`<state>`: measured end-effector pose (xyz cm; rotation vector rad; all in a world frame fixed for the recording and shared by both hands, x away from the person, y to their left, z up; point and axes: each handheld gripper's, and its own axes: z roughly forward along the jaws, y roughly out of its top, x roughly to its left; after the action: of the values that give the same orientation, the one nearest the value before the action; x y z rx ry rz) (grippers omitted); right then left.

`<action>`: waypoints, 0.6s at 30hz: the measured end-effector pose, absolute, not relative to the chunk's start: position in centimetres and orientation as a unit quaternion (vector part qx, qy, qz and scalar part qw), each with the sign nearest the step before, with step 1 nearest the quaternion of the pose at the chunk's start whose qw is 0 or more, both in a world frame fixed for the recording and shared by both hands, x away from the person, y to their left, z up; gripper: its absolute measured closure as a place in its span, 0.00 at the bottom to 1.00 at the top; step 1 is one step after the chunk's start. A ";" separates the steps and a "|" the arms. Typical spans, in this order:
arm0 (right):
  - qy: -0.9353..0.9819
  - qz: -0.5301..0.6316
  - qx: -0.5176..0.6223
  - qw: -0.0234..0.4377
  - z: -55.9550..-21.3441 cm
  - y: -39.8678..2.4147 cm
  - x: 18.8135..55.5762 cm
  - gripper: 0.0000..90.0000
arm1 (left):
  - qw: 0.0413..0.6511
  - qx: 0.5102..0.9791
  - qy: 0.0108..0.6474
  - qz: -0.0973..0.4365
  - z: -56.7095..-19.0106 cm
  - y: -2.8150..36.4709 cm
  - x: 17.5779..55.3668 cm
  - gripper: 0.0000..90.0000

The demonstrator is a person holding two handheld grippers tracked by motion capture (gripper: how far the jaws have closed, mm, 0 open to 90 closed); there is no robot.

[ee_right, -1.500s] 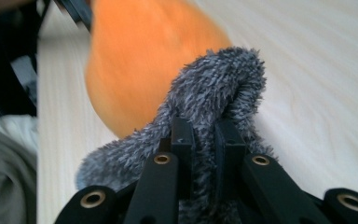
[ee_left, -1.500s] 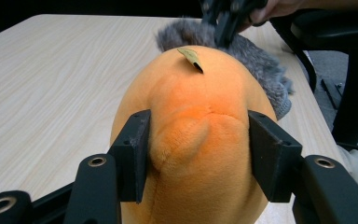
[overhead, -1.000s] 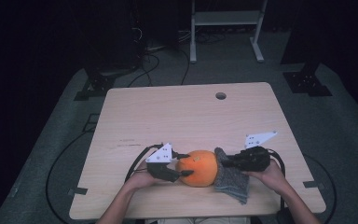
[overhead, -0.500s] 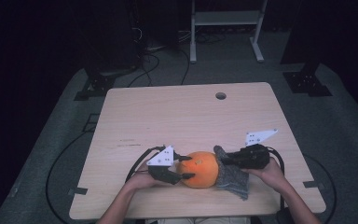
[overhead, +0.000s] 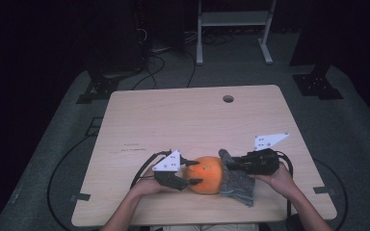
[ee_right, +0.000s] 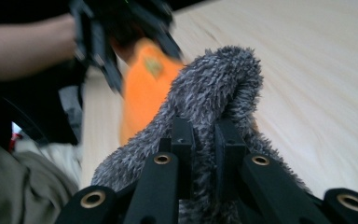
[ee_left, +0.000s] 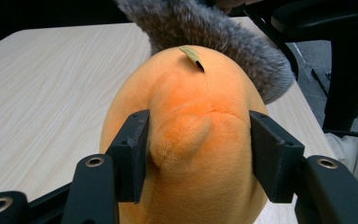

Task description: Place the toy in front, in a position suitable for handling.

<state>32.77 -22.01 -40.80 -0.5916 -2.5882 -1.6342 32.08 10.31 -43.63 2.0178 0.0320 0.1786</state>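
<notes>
Much of the grey fuzzy cloth (overhead: 235,185) is hidden from above — it drapes down the far side of the orange plush toy (overhead: 208,174), and where the two meet I can't quite make out. In my right gripper's view the toy (ee_right: 142,88) is a blur behind the cloth (ee_right: 219,93), and my own left gripper beyond it is smeared past reading.

My left gripper's view gives what the high one cannot: my left gripper (ee_left: 198,149) has a jaw on either side of the toy's (ee_left: 191,140) bulging end, a small tag (ee_left: 192,55) on top, the cloth (ee_left: 214,32) curling over behind. The pads seem to rest against the plush, though the jaws have just been opening a little. My right gripper (ee_right: 204,140) is clamped tight on a fold of cloth.

From above, the toy lies near the table's (overhead: 173,120) front edge, between my left gripper (overhead: 191,172) and right gripper (overhead: 229,165). Since a second ago the cloth's peak has shifted further onto the toy.
</notes>
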 end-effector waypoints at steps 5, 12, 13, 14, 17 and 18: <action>-0.835 -0.511 -0.203 0.015 -42.1 -21.5 33.2 0.89 | 0.532 0.844 0.020 0.072 -43.8 10.6 32.1 0.48; -0.827 -0.521 -0.213 0.005 -42.0 -22.6 32.5 0.89 | 0.538 0.839 0.032 0.068 -43.8 10.4 32.5 0.47; -0.823 -0.528 -0.207 0.005 -41.7 -22.4 32.5 0.89 | 0.540 0.839 0.031 0.068 -43.8 10.3 32.5 0.47; -0.820 -0.536 -0.198 0.005 -41.2 -22.0 32.4 0.89 | 0.538 0.840 0.032 0.069 -43.7 10.2 32.4 0.47; -0.824 -0.539 -0.175 -0.002 -40.5 -20.4 32.2 0.89 | 0.536 0.841 0.030 0.071 -43.7 10.2 32.4 0.47; -0.827 -0.535 -0.173 -0.003 -40.5 -20.1 32.2 0.89 | 0.535 0.842 0.031 0.070 -43.7 10.2 32.4 0.47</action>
<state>32.19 -20.10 -40.55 -0.5447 -2.6029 -1.6854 32.38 10.24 -43.71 2.0051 0.0733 0.1668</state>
